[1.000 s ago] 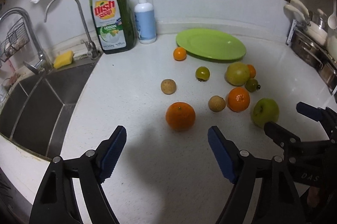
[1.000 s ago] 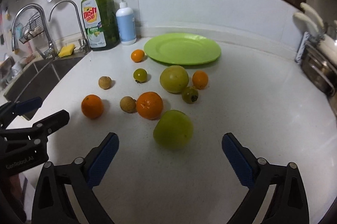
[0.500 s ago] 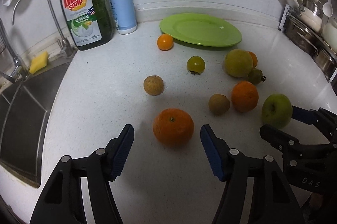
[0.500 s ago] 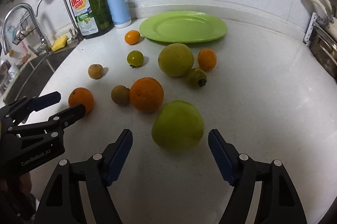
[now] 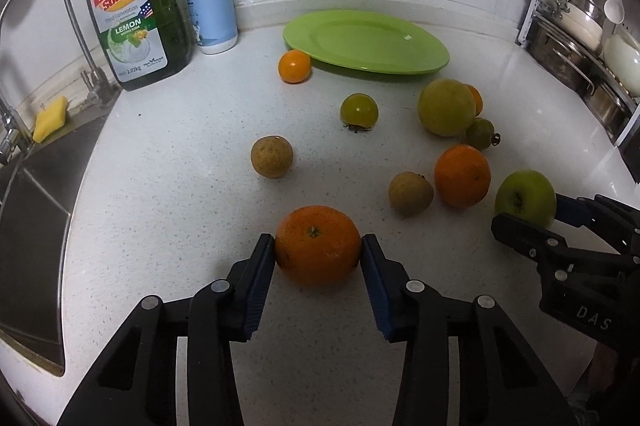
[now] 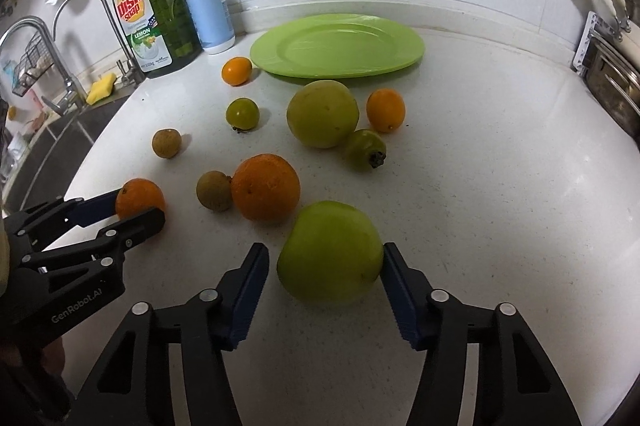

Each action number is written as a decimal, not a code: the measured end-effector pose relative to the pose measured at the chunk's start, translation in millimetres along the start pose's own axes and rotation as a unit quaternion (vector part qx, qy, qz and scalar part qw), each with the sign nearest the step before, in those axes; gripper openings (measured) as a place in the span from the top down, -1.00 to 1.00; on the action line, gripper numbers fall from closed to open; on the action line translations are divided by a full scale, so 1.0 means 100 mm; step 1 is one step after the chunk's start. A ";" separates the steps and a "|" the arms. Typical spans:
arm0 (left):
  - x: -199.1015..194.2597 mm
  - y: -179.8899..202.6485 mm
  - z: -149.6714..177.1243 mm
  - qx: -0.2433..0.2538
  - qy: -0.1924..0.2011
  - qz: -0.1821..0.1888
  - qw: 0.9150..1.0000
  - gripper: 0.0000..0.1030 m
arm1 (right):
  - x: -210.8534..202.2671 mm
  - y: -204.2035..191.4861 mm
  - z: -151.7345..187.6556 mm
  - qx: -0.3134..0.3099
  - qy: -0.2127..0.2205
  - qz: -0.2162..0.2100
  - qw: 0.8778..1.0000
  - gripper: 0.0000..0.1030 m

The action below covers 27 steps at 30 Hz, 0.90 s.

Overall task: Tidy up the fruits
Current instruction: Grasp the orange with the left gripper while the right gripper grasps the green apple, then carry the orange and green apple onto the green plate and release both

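Both grippers have dropped onto fruit: left gripper (image 5: pixel 318 250) closing, pads touching the orange (image 5: pixel 318 244); right gripper (image 6: pixel 323 260) closing round the green apple (image 6: pixel 330 252) — its left pad seemingly just clear. Squeeze centrally before lifting off the countertop (image 6: pixel 480 186).

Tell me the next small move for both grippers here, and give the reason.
Probably finish closing, then lift. The left gripper is closing on the orange, pads at both its sides. The right gripper is closing around the green apple, with a gap left at one pad. Both fruits sit on the counter; the green plate is empty.
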<state>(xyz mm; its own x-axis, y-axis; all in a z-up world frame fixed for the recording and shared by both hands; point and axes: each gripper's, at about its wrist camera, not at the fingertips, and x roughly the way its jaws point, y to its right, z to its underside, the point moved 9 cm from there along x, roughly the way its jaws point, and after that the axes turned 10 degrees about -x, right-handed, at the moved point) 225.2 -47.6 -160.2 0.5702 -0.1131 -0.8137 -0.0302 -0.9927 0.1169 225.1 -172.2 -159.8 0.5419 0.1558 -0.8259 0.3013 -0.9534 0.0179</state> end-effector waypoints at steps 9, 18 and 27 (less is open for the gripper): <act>-0.09 0.08 0.00 0.010 0.004 0.012 1.000 0.17 | -0.03 0.00 0.02 0.001 0.000 -0.006 1.000 0.01; -0.32 0.21 -0.07 0.017 0.028 0.026 0.999 0.17 | -0.23 0.02 -0.04 0.001 0.021 -0.002 1.000 0.01; -0.58 0.39 -0.37 0.032 0.076 0.044 0.996 0.17 | -0.51 0.10 -0.29 -0.001 0.059 0.002 0.998 0.01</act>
<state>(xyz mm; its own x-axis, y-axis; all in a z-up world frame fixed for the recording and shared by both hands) 221.4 -78.0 -87.1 0.6803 -0.1972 -0.7059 -0.1345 -0.9804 0.1442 223.0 -182.3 -101.4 0.6320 0.1817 -0.7534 0.3010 -0.9534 0.0226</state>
